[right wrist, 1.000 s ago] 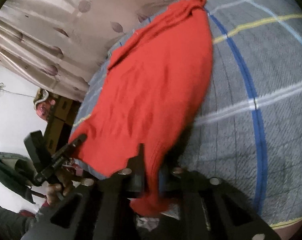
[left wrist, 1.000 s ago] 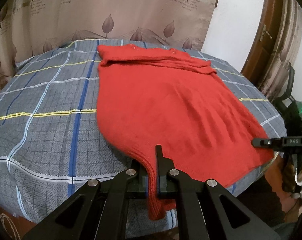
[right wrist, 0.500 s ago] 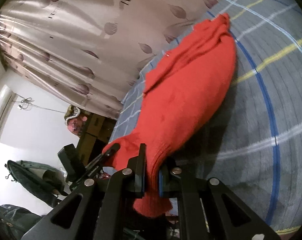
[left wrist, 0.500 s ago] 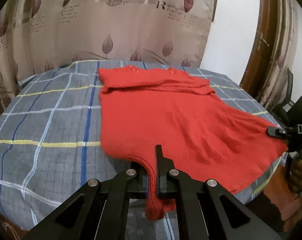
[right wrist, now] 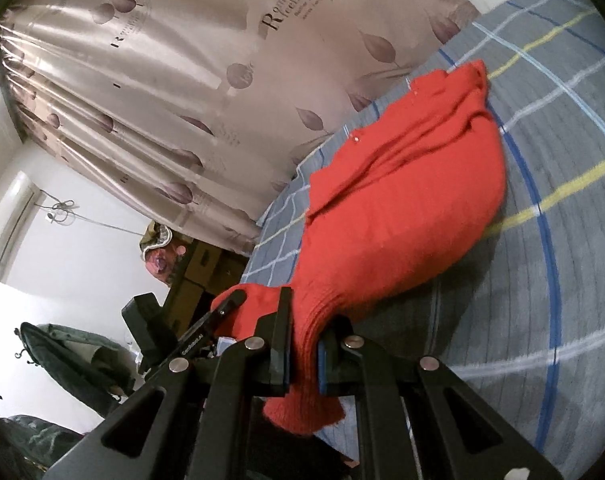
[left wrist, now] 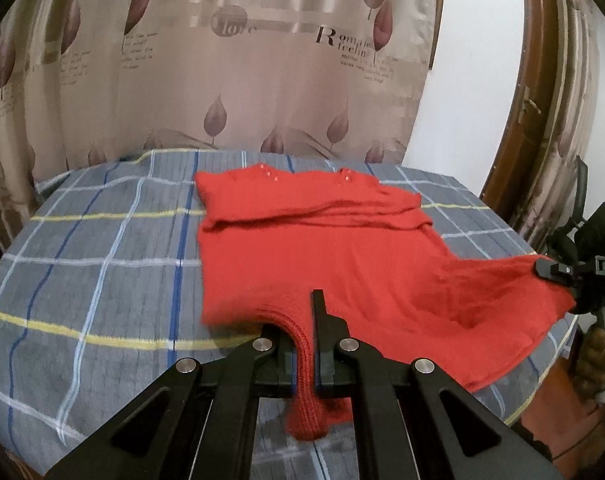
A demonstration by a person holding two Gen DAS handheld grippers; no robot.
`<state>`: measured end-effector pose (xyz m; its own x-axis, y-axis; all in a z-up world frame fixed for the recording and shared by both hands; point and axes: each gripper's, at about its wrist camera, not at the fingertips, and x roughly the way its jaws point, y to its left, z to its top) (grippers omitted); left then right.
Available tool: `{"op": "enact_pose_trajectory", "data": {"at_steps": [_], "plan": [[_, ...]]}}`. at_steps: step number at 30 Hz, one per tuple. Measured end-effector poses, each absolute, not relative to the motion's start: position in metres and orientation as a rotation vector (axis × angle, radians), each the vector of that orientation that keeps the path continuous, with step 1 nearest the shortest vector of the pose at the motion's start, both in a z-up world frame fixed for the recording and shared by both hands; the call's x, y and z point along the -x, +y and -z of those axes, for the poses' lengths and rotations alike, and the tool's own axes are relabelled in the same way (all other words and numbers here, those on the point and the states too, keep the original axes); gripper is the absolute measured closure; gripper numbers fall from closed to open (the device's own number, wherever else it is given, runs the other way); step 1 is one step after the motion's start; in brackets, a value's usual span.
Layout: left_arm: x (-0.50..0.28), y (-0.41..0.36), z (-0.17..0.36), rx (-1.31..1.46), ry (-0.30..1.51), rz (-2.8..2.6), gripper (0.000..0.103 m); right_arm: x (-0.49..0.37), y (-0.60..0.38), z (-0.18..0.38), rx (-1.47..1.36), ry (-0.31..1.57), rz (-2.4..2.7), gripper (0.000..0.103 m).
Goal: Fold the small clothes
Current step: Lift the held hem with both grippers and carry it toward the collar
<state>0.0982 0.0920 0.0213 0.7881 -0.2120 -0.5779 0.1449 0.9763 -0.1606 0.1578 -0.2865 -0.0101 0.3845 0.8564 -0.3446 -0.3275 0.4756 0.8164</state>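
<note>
Left wrist view: both grippers' fingers (left wrist: 317, 312) clamp red garment (left wrist: 322, 248) hem corners.

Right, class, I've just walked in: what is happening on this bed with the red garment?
A person holds two claws, each pinching the near hem of a red knitted top. The left claw is shut on one hem corner, the right claw on the other. The hem is raised off the grey checked bedspread, while the neckline end lies flat near the curtain. No fold is finished yet.
</note>
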Motion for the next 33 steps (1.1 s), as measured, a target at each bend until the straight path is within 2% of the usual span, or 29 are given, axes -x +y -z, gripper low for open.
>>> {"op": "enact_pose_trajectory", "data": {"at_steps": [13,33], "plan": [[-0.146,0.099,-0.047,0.097,0.580,0.160,0.098,-0.209,-0.286,-0.012,-0.712,0.823,-0.827,0.093],[-0.222,0.111,-0.027,0.158,0.640,0.121,0.098,-0.290,-0.272,-0.004,-0.708,0.856,-0.779,0.093]]}}
